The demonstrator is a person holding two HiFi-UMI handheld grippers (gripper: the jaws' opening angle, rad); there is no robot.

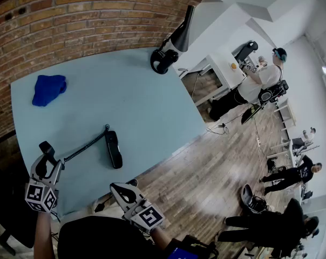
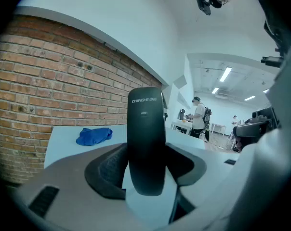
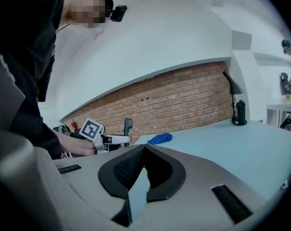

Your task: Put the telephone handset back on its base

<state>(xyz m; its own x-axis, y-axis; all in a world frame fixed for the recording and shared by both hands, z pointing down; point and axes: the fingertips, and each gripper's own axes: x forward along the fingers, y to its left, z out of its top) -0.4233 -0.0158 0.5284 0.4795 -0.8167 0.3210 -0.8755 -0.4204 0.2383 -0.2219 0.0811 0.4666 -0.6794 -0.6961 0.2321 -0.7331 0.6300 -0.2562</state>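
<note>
Handset (image 2: 145, 143), as I judge the black upright piece to be, is pinched between the widely spread jaws of the left gripper (image 1: 44, 163) at the near left of the blue table (image 1: 147, 90). Its coiled cord (image 1: 85, 146) runs right to the base (image 1: 114, 150), which lies flat near the front edge. The right gripper (image 3: 143, 150) is empty, jaws pressed together. The pickup looks done; carrying the handset over, turning it flat and seating it on the base remain.

Red brick wall (image 1: 71, 15) across the upper left, pale blue counter (image 1: 141, 101) below it, wooden floor (image 1: 206, 171) lower right, ceiling strip lights (image 2: 226, 74) glowing.
</note>
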